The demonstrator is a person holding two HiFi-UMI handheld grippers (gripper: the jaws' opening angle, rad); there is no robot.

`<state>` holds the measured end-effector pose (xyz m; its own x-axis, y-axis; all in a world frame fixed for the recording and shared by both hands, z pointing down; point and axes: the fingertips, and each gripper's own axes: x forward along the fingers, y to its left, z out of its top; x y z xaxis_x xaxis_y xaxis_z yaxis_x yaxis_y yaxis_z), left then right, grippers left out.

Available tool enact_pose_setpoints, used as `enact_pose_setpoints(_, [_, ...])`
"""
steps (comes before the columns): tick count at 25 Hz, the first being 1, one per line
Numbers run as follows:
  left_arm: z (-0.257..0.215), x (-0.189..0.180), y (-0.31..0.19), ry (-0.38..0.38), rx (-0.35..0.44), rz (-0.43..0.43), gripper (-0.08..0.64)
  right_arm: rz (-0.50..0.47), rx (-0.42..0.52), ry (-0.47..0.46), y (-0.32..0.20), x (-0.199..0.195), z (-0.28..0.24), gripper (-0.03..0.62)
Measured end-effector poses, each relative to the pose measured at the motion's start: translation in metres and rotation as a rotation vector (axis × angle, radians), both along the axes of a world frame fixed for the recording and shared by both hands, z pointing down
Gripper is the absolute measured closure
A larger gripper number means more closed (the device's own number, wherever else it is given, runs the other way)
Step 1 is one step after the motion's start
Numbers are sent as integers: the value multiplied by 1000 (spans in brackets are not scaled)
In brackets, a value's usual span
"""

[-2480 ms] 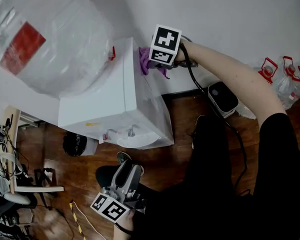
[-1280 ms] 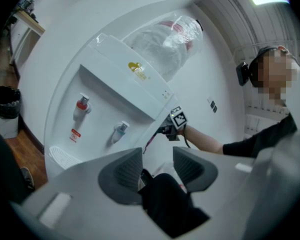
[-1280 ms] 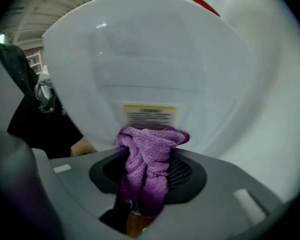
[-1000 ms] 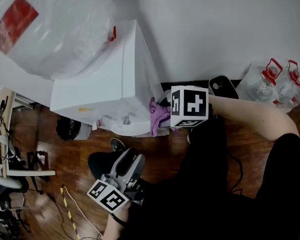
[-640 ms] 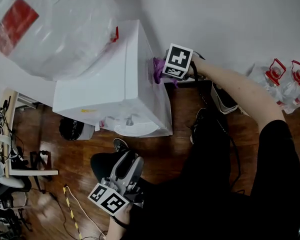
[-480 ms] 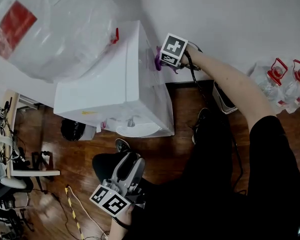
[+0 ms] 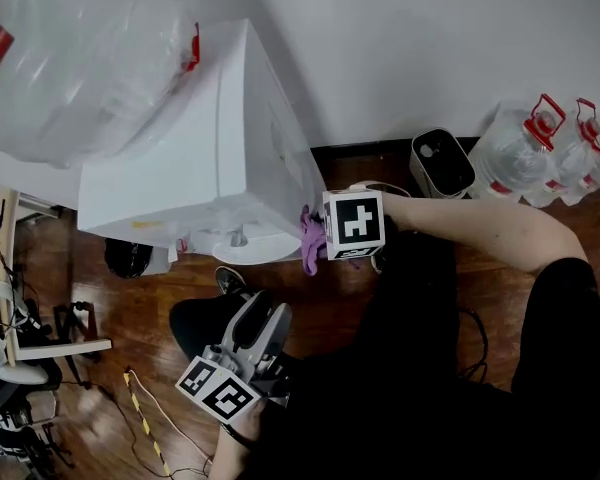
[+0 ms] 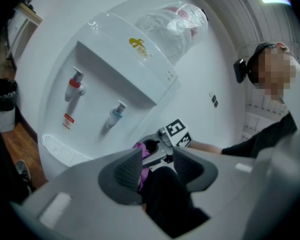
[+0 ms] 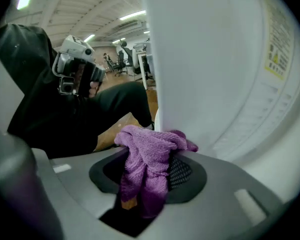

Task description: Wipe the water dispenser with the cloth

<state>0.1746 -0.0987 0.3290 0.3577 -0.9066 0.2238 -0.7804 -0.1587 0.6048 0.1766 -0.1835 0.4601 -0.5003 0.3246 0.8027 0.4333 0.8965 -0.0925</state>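
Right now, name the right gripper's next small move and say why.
Probably sweep upward along the side of the water dispenser: the right gripper is clamped on the purple cloth, low against that side near its front edge, with most of it above.

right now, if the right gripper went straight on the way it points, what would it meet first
Probably the water dispenser, its white side wall, just beyond the purple cloth held in the right gripper; depth is unclear.
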Motion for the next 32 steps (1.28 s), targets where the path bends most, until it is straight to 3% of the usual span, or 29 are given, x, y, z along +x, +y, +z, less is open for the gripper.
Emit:
enact_pose_setpoints(2, [0, 3, 0, -2, 0, 2, 347, 32, -6, 28, -12, 0, 14, 414])
enact_pose_setpoints(5, [1, -2, 3, -12, -7, -17, 347, 173, -114, 132, -60, -2, 29, 413])
enact_pose_setpoints(9, [7, -13, 7, -22, -29, -49, 348, 478, 75, -27, -224, -49, 25, 413])
enact_pose_setpoints(11, [8, -15, 8, -25, -32, -56, 347, 585, 152, -44, -276, -57, 25, 413])
enact_pose_setpoints(12, [8, -16, 8, -26, -33, -59, 348, 594, 164, -35, -281, -58, 27, 413])
enact_pose_setpoints(14, [9, -19, 8, -24, -35, -61, 347, 518, 154, -20, -255, -58, 31, 413])
enact_pose_setpoints(20, [22, -6, -3, -2, -57, 0, 347, 139, -53, 97, -64, -11, 72, 413])
enact_pose_setpoints(23, [25, 5, -10, 11, -65, 38, 347, 59, -135, 107, -12, 0, 85, 413])
enact_pose_setpoints(27, [22, 2, -18, 14, -55, 32, 348, 116, -98, 149, -56, -13, 106, 411])
enact_pose_setpoints(29, [20, -3, -20, 13, -48, 16, 347, 227, -57, 144, -110, -28, 110, 411])
enact_pose_setpoints(32, [22, -6, -22, 6, -51, 11, 347, 472, 32, 56, -209, -51, 93, 411])
